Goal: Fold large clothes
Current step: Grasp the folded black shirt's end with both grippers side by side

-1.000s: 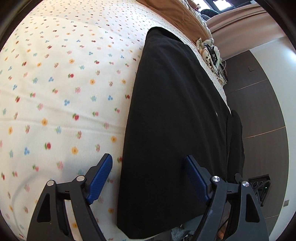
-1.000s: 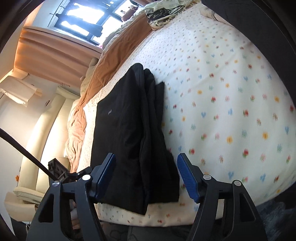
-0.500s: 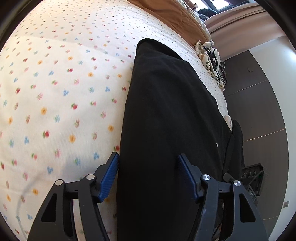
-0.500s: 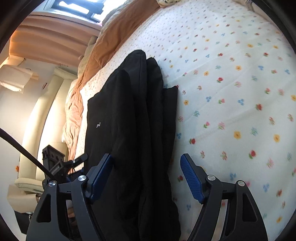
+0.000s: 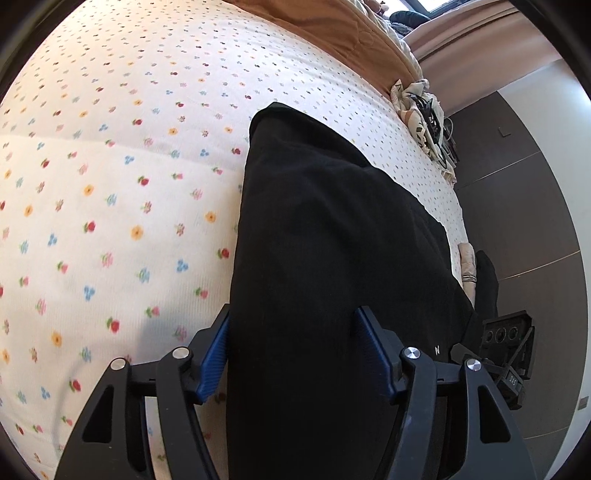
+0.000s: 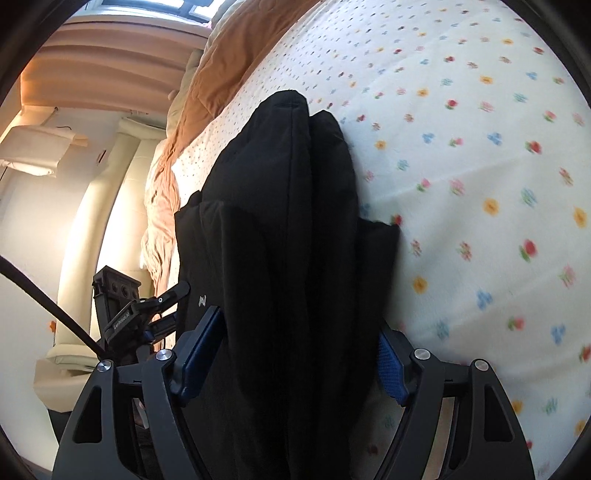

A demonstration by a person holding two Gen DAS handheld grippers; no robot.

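Long black fabric garment already folded into a narrow strip on flowered bedsheet; left gripper and right gripper spread wide, straddling its near end (nothing pinched); crosswise fold left.

A bed spreads wide under a cream sheet dotted with small flowers. A folded black garment lies lengthways on it, an orange-brown blanket bunched at the far end, with a crumpled patterned cloth near the edge.
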